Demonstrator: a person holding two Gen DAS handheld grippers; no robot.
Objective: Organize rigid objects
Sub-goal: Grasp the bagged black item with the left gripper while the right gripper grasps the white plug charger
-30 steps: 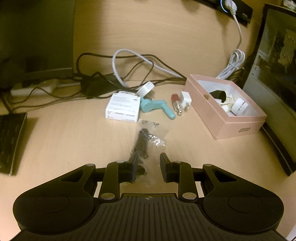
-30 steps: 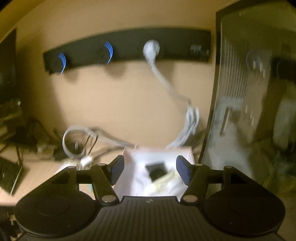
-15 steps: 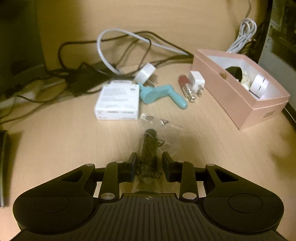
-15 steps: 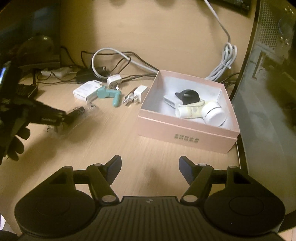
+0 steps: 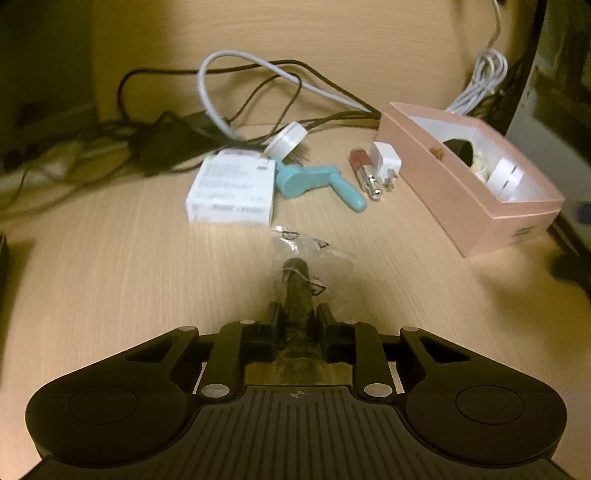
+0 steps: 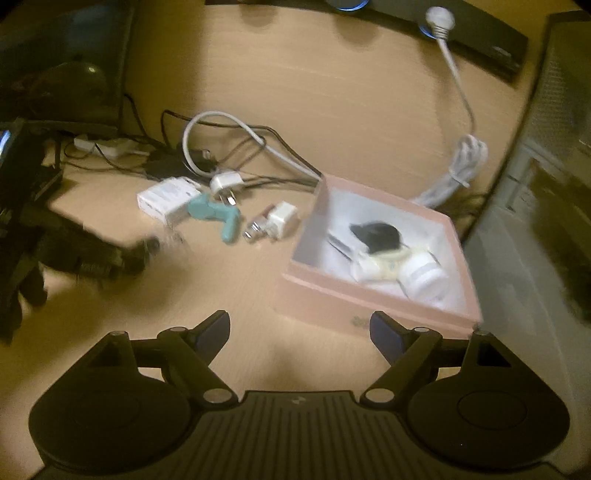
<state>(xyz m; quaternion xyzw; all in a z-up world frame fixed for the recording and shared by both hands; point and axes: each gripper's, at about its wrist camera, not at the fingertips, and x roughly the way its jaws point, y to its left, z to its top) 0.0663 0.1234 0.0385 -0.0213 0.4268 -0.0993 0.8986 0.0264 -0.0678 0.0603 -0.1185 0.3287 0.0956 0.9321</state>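
Note:
My left gripper point(image 5: 298, 316) is shut on a dark rod-shaped part in a clear plastic bag point(image 5: 297, 284) and holds it over the wooden desk. Beyond it lie a white box point(image 5: 231, 192), a teal handle point(image 5: 314, 182), a red and silver connector point(image 5: 365, 171) and a white plug adapter point(image 5: 386, 162). A pink box point(image 5: 476, 206) at the right holds a black item, a white round item and a yellowish item. My right gripper point(image 6: 298, 330) is open and empty, just in front of the pink box point(image 6: 369, 306). The left gripper with the bag point(image 6: 147, 247) shows at its left.
A tangle of black and white cables point(image 5: 236, 96) and a white round plug point(image 5: 286, 138) lie at the back. A coiled white cable point(image 6: 458, 166) hangs from a black power strip point(image 6: 480, 22) on the back panel. A computer case point(image 6: 546, 166) stands at the right.
My left gripper has closed on the bagged dark part and lifted it. My right gripper has swung down from the back panel toward the desk and the pink box.

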